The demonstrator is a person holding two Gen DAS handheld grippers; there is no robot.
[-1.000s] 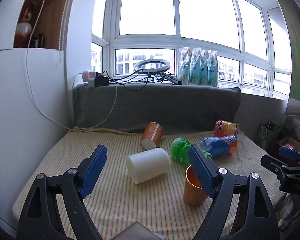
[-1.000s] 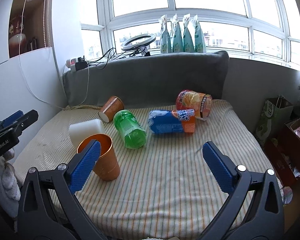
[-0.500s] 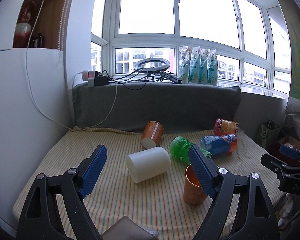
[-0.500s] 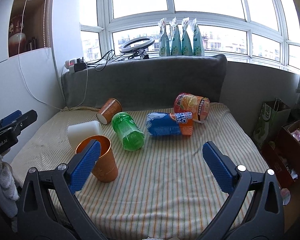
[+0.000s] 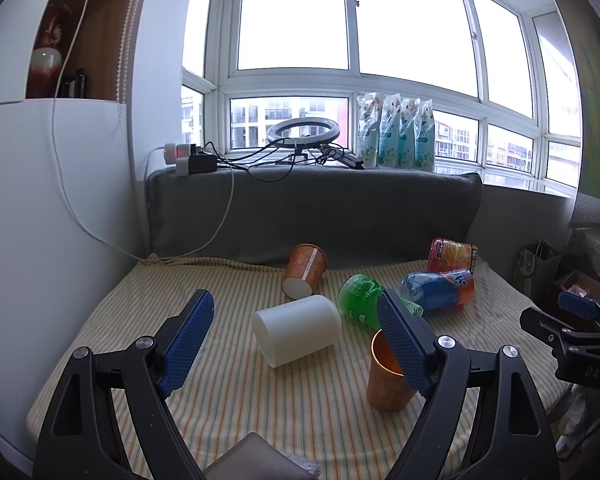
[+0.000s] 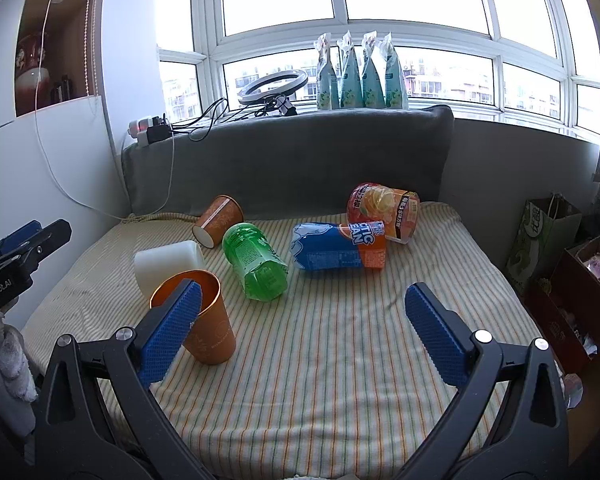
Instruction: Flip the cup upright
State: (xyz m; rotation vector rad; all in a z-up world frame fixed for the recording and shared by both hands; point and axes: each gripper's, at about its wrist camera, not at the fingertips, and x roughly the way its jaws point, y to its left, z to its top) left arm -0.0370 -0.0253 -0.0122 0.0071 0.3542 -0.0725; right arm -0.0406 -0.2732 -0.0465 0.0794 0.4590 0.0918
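Observation:
An orange cup (image 5: 386, 382) (image 6: 210, 330) stands upright, mouth up, near the front of the striped cloth. A white cup (image 5: 298, 330) (image 6: 168, 264) lies on its side behind it. A second orange cup (image 5: 305, 270) (image 6: 218, 220) lies on its side near the grey backrest. My left gripper (image 5: 296, 322) is open and empty, held above the front of the cloth, with the white cup between its fingers in view. My right gripper (image 6: 300, 308) is open and empty, above the front middle; the upright cup is partly hidden behind its left finger.
A green bottle (image 6: 256, 266), a blue and orange pouch (image 6: 336, 246) and an orange-labelled jar (image 6: 384, 208) lie on the cloth (image 6: 340, 340). A grey backrest (image 6: 292, 164) bounds the far side, a white wall (image 5: 52, 220) the left. Bags and boxes (image 6: 580, 264) sit on the floor at the right.
Both grippers stay open and nearly still; the views shift only slightly. The cups have not moved.

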